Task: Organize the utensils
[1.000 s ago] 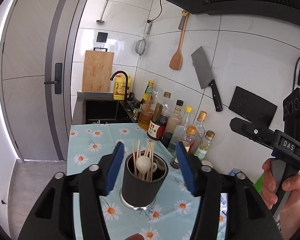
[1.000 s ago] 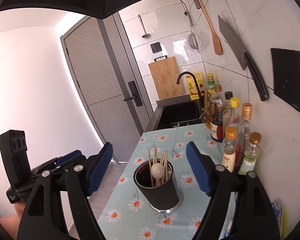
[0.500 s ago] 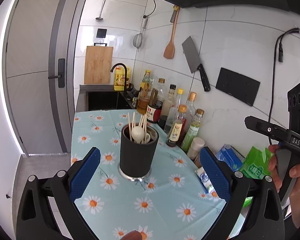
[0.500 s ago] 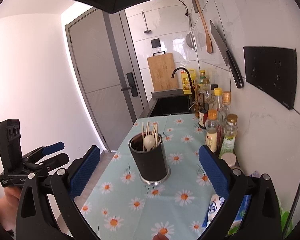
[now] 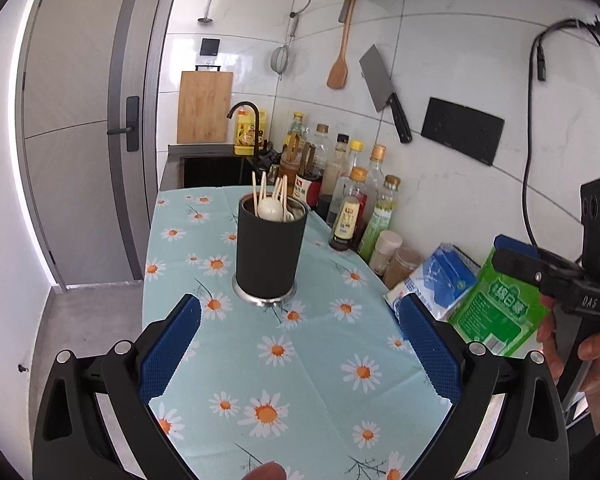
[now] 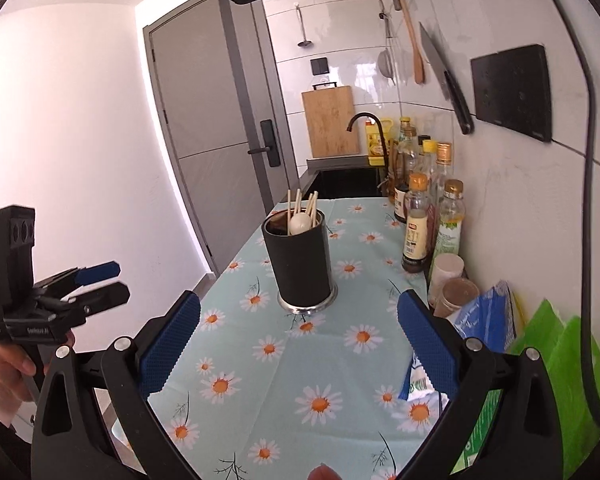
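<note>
Item: utensil holder (image 5: 267, 254), a black cylinder on a metal foot, upright near the middle of the daisy-print tablecloth (image 5: 284, 380), closer to its far edge by the sink (image 5: 214, 170). Contents: wooden chopsticks (image 5: 260, 192) and a white spoon (image 5: 271, 210), all standing inside; no loose utensil shows on the cloth. Change: a second ago the left gripper (image 5: 298, 350) and right gripper (image 6: 298, 344) were close around the holder; both have since drawn back toward the near edge, and their jaws have just been opening, now fully spread with nothing between them. Judgement: the holder has been let go and sits steady, so the sorting looks finished or nearly so. Clearance: bare cloth lies between the holder and the near edge; the left edge drops to the floor. Along the right edge, against the wall, stand the bottles (image 5: 354, 208), two small jars (image 5: 396, 258) and plastic packets (image 5: 472, 296), which narrow the room on that side.
</note>
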Tool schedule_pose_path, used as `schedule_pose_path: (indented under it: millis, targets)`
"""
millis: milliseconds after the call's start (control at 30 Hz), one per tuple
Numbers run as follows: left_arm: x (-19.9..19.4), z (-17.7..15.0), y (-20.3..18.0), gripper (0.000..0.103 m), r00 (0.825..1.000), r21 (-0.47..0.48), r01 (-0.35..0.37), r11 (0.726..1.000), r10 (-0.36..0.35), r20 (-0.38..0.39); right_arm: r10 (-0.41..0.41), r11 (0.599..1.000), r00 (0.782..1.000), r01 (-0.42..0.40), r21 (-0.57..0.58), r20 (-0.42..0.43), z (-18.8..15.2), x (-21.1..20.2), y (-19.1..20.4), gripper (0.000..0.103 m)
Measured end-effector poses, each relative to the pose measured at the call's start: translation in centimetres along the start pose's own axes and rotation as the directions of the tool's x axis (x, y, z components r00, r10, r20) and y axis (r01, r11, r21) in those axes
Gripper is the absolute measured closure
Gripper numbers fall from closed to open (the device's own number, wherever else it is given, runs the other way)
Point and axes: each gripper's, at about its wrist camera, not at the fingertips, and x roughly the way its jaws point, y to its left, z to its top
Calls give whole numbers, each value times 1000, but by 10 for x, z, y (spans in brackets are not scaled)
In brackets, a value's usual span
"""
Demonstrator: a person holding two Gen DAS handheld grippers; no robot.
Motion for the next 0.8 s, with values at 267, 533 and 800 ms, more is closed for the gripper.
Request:
schedule_pose_path:
  millis: [267, 533, 800]
  targets:
    - [4, -42, -10, 6, 998, -1, -18, 1000, 18, -53, -46, 999, 997, 47, 12, -58, -25, -1, -10, 5]
    - [4, -63, -12, 6, 994, -17, -39, 999, 37, -102, -82, 996, 992, 78, -45, -98, -53, 4, 4, 5]
    - [9, -79, -16, 6, 988, -32, -36, 999, 31, -153, -43, 998, 986, 35, -53, -160, -77, 13, 16, 5]
